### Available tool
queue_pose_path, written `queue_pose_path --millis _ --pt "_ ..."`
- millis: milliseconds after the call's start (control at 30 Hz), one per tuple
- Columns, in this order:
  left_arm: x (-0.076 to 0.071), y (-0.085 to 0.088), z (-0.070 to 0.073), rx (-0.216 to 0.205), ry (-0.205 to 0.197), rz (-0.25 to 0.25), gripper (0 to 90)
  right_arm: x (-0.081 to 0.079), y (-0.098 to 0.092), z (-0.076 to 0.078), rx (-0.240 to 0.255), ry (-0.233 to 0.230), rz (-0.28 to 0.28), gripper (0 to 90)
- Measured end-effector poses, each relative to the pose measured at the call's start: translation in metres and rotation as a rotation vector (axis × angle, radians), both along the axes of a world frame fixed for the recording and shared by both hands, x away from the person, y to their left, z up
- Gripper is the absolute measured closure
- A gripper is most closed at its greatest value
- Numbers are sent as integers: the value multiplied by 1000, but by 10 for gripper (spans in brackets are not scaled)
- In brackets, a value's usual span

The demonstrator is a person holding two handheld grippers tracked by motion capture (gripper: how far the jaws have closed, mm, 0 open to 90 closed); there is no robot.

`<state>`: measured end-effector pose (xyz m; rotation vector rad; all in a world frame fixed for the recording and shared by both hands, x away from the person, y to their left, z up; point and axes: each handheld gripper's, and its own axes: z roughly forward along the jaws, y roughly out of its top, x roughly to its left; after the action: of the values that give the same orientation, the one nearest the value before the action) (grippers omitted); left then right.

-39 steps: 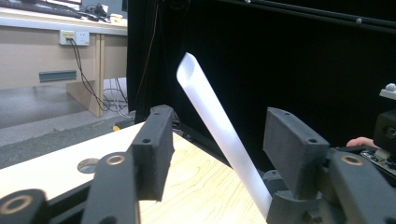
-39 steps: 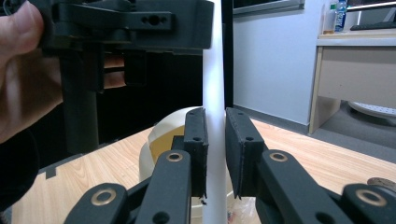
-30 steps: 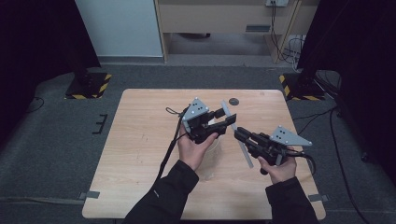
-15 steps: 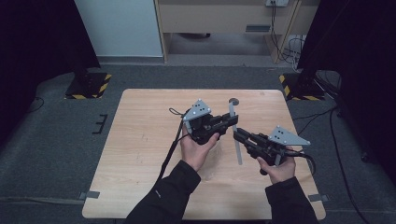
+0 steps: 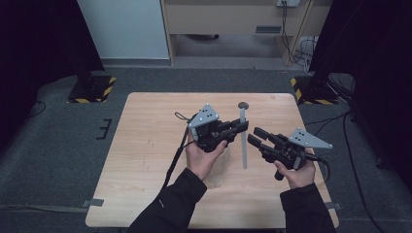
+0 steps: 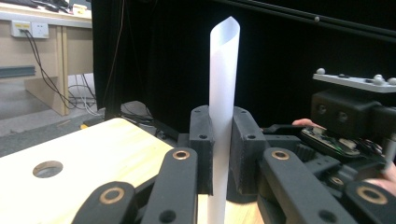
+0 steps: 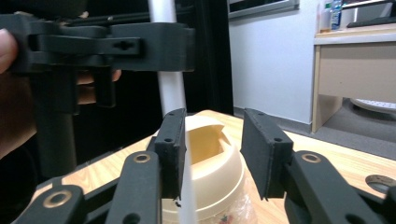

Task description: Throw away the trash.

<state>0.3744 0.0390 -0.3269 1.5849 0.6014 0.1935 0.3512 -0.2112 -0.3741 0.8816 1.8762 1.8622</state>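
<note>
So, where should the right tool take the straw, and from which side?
Probably on the bare length below the left tool, which is shut on the straw higher up. The straw stands upright and is thin and round, so the right tool would best come in level from the side with one pad on each side. Its jaws have just been opening; the straw lies by one pad, not gripped.

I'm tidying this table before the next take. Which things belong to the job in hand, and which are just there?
In use:
- white straw, clamped upright in left gripper
- lidded cup
- right gripper, jaws just opening

Just there:
- round hole in table
</note>
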Motion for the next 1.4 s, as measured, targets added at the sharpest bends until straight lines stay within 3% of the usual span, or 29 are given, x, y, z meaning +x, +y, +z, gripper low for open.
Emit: queue_pose_path --millis 133,200,267,333,567,767,1033,1400 --pt "-4 7 3 4 -7 2 802 3 -3 -5 -11 12 -39 532" --pt "-7 10 4 0 -9 1 801 8 -6 -13 -42 33 -90 488" --pt "-9 13 6 -2 -14 -1 802 11 -7 -16 -60 41 -105 458" --pt "-13 19 10 -8 -23 -4 801 17 -10 -29 -108 83 -145 410" --pt "-21 33 21 -31 -44 -1 801 28 -17 -56 -177 161 -194 310" --pt "-28 51 35 -58 -79 15 801 37 -26 -86 -280 243 -239 250" --pt "-32 81 55 -89 -104 54 800 41 -30 -106 -357 318 -250 217" --pt "-29 113 73 -93 -138 125 800 43 -29 -114 -407 342 -235 201"
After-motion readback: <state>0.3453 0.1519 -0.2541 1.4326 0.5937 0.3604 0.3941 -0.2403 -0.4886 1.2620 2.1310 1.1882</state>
